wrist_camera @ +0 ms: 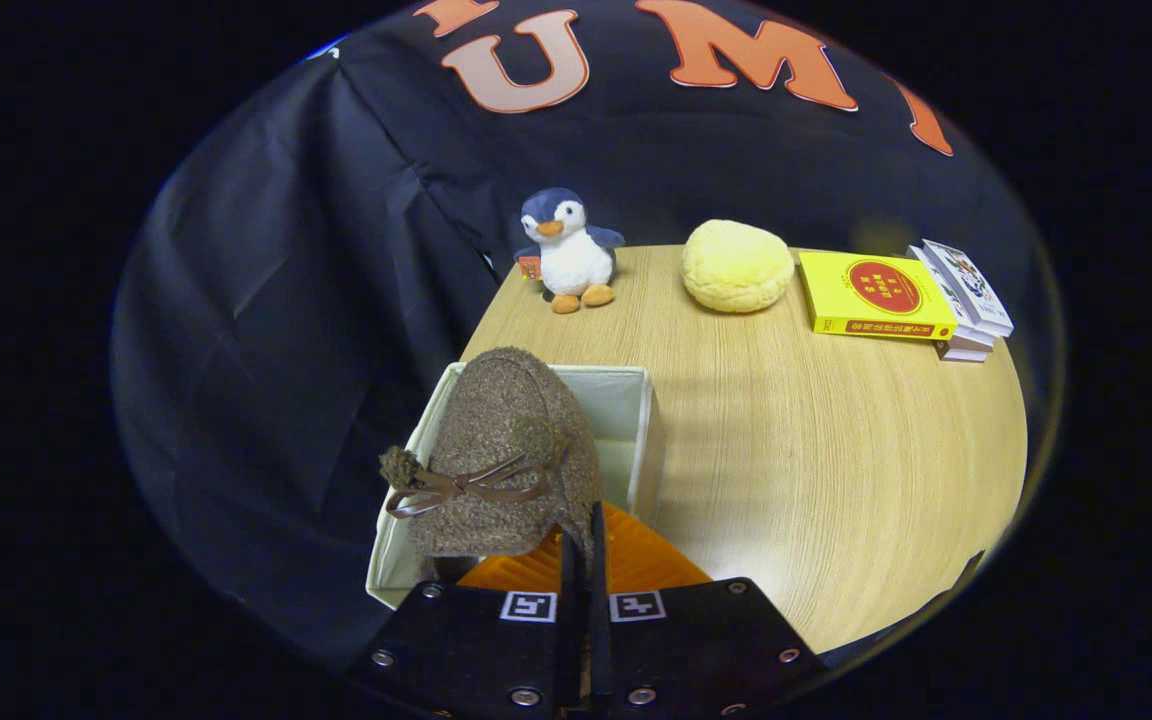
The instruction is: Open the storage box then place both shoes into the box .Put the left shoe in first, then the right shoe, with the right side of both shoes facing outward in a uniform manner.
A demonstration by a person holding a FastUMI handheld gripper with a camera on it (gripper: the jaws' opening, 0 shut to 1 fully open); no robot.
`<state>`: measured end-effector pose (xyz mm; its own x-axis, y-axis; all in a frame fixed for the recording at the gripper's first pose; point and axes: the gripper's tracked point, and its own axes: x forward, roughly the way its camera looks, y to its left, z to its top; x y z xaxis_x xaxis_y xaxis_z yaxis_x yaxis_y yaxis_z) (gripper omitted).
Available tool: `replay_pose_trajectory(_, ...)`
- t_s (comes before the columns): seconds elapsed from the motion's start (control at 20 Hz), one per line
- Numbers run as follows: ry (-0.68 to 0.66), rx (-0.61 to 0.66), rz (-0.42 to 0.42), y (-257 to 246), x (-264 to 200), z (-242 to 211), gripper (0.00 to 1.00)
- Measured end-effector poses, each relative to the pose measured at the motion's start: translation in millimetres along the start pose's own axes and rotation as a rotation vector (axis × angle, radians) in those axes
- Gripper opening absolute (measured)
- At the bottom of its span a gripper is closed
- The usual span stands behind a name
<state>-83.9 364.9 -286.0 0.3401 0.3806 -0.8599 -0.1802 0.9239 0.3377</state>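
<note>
Directly ahead of the gripper (584, 560), a fuzzy brown shoe (506, 460) with a thin brown bow and a small pompom hangs over the open storage box (636, 410). The gripper's two fingers are pressed nearly together, clenched on the rear edge of the shoe, which rises from between them and tilts toward the box. An orange ribbed piece (636, 560) shows just under the shoe, by the fingers.

The storage box is cream fabric, open at the top, and stands at the near left corner of the table (816, 460). Its pale inside walls show beyond the shoe.

The table is light wood with fine grain, and its middle and right side are bare. Along its far edge, well apart from the box, stand a plush penguin (571, 250) near the far left corner, a round pale yellow cushion (737, 265) toward the middle, and a yellow book (876, 295) lying flat near the far right corner. Just beside the yellow book, a small stack of books (966, 300) lies partly beneath it.

Black cloth (266, 330) hangs in folds behind and to the left of the table, forming the booth's wall.
</note>
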Motion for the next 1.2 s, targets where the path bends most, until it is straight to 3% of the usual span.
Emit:
replay_pose_trajectory(0.35,0.045,0.007,-0.084,-2.3,36.1,-6.4,0.08)
replay_pose_trajectory(0.6,0.099,-0.006,0.015,17.0,26.0,-24.5,0.24)
replay_pose_trajectory(0.85,-0.029,-0.016,0.101,4.1,-11.6,0.1,0.41)
replay_pose_trajectory(0.9,-0.072,-0.022,0.109,-4.9,-21.1,7.7,0.50)
replay_pose_trajectory(1.2,-0.340,-0.059,0.059,-89.5,-81.7,46.3,0.73)
